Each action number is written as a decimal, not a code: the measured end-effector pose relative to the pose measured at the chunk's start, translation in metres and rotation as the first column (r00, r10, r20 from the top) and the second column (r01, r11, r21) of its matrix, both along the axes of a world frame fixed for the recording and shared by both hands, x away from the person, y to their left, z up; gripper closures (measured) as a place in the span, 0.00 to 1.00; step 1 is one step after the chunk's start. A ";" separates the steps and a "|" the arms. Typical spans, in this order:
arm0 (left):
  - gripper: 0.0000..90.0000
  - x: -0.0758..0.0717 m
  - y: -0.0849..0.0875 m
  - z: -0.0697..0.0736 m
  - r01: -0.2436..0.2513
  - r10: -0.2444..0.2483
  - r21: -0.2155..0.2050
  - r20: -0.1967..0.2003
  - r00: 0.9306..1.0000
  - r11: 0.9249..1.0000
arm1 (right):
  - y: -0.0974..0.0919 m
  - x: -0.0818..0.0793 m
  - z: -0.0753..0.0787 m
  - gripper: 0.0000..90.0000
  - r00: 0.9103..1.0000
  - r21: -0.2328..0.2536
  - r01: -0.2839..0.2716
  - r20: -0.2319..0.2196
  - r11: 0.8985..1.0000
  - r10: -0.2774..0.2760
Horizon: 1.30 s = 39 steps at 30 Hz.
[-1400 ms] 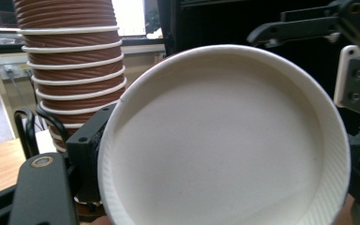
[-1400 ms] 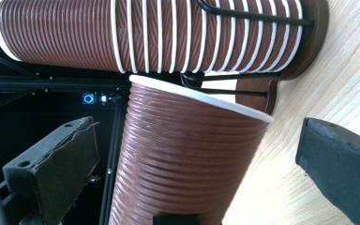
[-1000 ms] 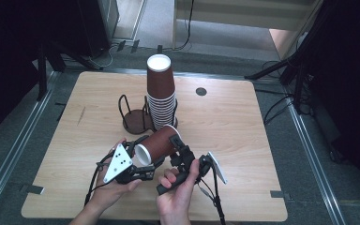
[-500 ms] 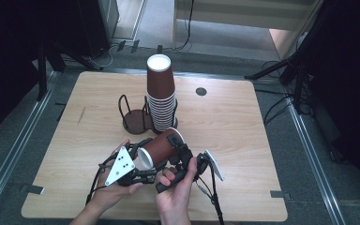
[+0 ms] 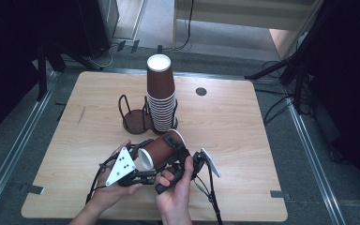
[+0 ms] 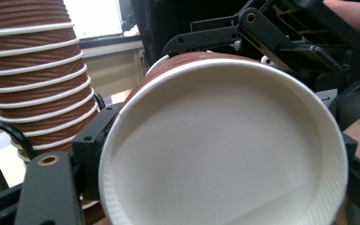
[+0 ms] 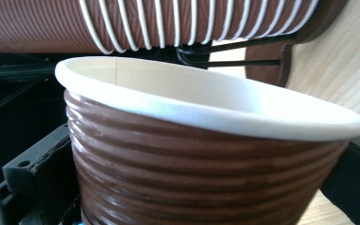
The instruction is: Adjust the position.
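A brown ribbed paper cup [image 5: 161, 150] lies on its side above the table's front, held between both hands. Its white mouth [image 6: 225, 154] faces my left gripper [image 5: 143, 164], whose black jaws flank the rim and are shut on it. My right gripper [image 5: 171, 152] comes from the right and is shut on the cup's ribbed wall [image 7: 192, 178], one jaw on each side below the rim. Behind stands a tall stack of the same cups [image 5: 161, 98], upside down in a wire holder. The stack also fills the left edge [image 6: 33, 70].
A second, empty wire holder [image 5: 133, 117] on a dark round base stands just left of the stack. A small dark round hole [image 5: 201, 91] sits at the back right of the wooden table [image 5: 243, 131]. Cables trail from both grippers toward the front edge.
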<state>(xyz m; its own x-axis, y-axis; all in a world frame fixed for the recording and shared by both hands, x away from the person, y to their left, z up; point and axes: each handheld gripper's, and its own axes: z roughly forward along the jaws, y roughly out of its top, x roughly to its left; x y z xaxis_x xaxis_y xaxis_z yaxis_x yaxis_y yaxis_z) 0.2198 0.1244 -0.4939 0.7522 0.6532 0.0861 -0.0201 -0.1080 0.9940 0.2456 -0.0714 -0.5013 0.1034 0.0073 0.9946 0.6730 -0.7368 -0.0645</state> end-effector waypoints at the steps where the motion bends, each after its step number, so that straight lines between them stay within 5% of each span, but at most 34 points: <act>1: 0.24 0.000 0.000 0.000 -0.002 0.002 -0.010 0.003 1.000 1.000 | 0.000 -0.001 0.001 0.04 1.000 0.000 0.007 -0.005 1.000 -0.007; 4: 0.22 0.001 0.000 -0.001 0.000 0.000 -0.035 0.000 1.000 0.999 | 0.000 -0.001 0.002 0.07 1.000 0.013 0.015 0.003 1.000 -0.015; 24: 0.16 -0.004 0.010 0.002 0.012 -0.012 -0.014 0.003 1.000 1.000 | -0.006 -0.005 0.003 0.12 0.993 0.058 0.030 0.112 0.998 -0.036; 29: 0.13 -0.005 0.013 0.003 0.013 -0.013 -0.022 -0.010 1.000 1.000 | -0.010 -0.007 0.005 0.13 0.982 0.070 0.049 0.181 0.996 -0.061; 39: 0.01 -0.008 0.015 0.002 0.045 -0.045 -0.014 -0.035 0.998 0.999 | -0.017 -0.002 0.005 0.13 0.977 0.054 0.093 0.189 0.994 -0.102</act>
<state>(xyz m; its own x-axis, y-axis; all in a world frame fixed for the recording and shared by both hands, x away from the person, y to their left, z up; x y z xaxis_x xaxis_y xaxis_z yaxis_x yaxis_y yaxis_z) 0.2120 0.1394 -0.4915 0.7835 0.6193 0.0508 0.0106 -0.0950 0.9954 0.2433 -0.0883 -0.4960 -0.0905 -0.0380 0.9952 0.6011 -0.7988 0.0241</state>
